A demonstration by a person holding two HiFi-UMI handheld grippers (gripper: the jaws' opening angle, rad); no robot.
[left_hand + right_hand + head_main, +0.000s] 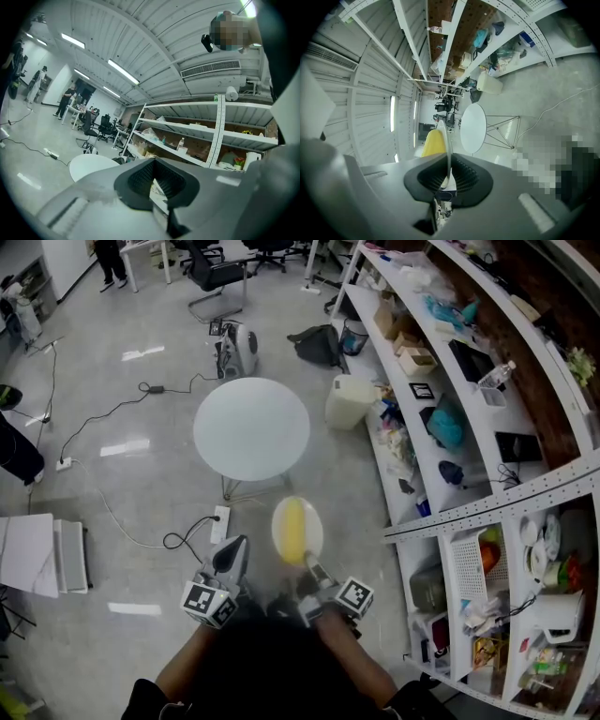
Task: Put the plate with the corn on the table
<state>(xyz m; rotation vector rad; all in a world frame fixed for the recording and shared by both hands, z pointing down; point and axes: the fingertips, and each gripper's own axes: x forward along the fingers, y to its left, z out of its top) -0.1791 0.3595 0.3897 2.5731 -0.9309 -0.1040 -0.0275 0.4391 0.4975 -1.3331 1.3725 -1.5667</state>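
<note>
Plate (pixel 297 531), yellow corn (pixel 293 527) lying on it. Location: in the air over the floor, short of the round white surface (pixel 251 427), beside the shelf rack (pixel 487 512).

Held by: right tongs (pixel 310 570), pinched narrow on the near rim, with the plate edge-on between the pads.

Left tongs (pixel 230 557): closed to a point, carrying nothing.

Status: lift and carry look under way. Apparently outstanding are reaching the surface, which is bare, setting the plate down level so the corn stays put, and letting go.
</note>
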